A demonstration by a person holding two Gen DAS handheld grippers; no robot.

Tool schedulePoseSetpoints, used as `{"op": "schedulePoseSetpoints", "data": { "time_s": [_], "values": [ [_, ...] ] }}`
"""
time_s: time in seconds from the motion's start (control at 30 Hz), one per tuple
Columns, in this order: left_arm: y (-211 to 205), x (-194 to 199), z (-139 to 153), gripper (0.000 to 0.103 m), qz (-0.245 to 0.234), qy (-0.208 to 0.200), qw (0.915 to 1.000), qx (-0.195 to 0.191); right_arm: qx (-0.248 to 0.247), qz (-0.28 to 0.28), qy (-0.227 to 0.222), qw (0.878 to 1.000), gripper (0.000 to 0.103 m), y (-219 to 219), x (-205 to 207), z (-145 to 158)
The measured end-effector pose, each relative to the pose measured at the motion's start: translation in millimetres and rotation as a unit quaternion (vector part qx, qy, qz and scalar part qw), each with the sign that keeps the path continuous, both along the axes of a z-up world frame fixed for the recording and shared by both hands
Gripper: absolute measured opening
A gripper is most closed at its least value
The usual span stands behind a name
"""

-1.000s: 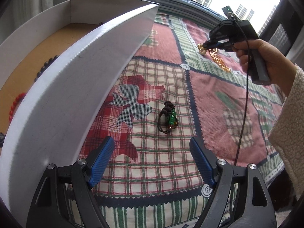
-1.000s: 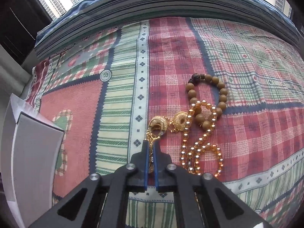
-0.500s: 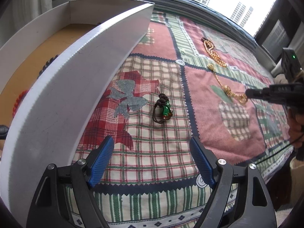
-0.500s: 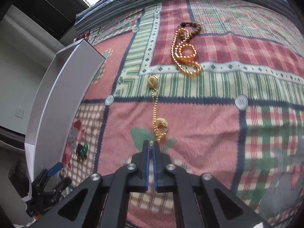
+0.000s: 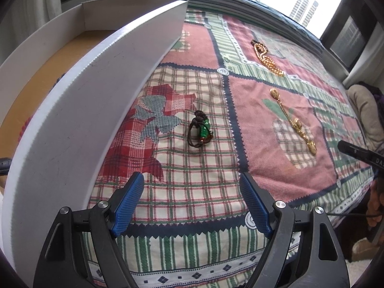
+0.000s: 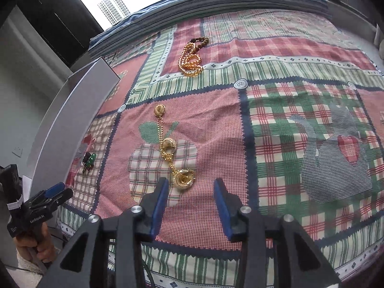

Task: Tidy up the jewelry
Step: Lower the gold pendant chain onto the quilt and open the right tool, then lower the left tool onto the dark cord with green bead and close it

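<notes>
A gold chain with round discs (image 6: 171,153) lies stretched out on the patchwork cloth (image 6: 276,124). My right gripper (image 6: 190,187) hovers at its near end with its jaws opening; the nearest disc lies loose just ahead of the pads. A gold bead necklace with a brown bead bracelet (image 6: 190,60) is heaped farther back. In the left wrist view a dark cord bracelet with green beads (image 5: 200,132) lies ahead of my open, empty left gripper (image 5: 191,177), and the gold chain (image 5: 295,124) is to its right. The white box (image 5: 96,84) stands on the left.
The box's tall white wall (image 6: 72,120) borders the cloth's left side; red beads (image 5: 24,129) show inside on its brown floor. A hand (image 6: 36,247) holds the left gripper (image 6: 52,192) at the cloth's near-left edge. A beige cushion (image 5: 362,110) sits far right.
The right gripper pulled the gold chain away from the bead heap toward the near side, stretching it out, then parted its jaws and let it go. The left gripper stayed in place.
</notes>
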State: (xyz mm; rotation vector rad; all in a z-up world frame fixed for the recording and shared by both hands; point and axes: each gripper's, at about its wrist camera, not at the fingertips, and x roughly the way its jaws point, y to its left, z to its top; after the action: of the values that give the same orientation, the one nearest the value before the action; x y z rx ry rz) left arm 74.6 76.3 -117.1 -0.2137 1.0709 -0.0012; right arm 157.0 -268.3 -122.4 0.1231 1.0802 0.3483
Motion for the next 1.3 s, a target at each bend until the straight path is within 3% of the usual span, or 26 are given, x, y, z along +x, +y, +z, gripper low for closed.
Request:
{"op": "schedulePoseSetpoints", "data": {
  "time_s": [0.3,0.93,1.3],
  "values": [
    [-12.1,6.8,0.1,0.083,-0.014,0.007,0.9999,0.001,-0.04,0.025,-0.047,0.998,0.041,20.2,-35.6,9.3],
    [0.2,1.5,-0.9,0.085,-0.013,0.004,0.9999,-0.004,-0.059,0.014,-0.062,0.996,0.048,20.7,-55.6,11.0],
    [-19.0,54.7,-13.8,0.077,-0.025,-0.01,0.9993,0.024,-0.048,0.022,-0.057,0.997,0.048,24.6,-57.1,9.1]
  ]
}}
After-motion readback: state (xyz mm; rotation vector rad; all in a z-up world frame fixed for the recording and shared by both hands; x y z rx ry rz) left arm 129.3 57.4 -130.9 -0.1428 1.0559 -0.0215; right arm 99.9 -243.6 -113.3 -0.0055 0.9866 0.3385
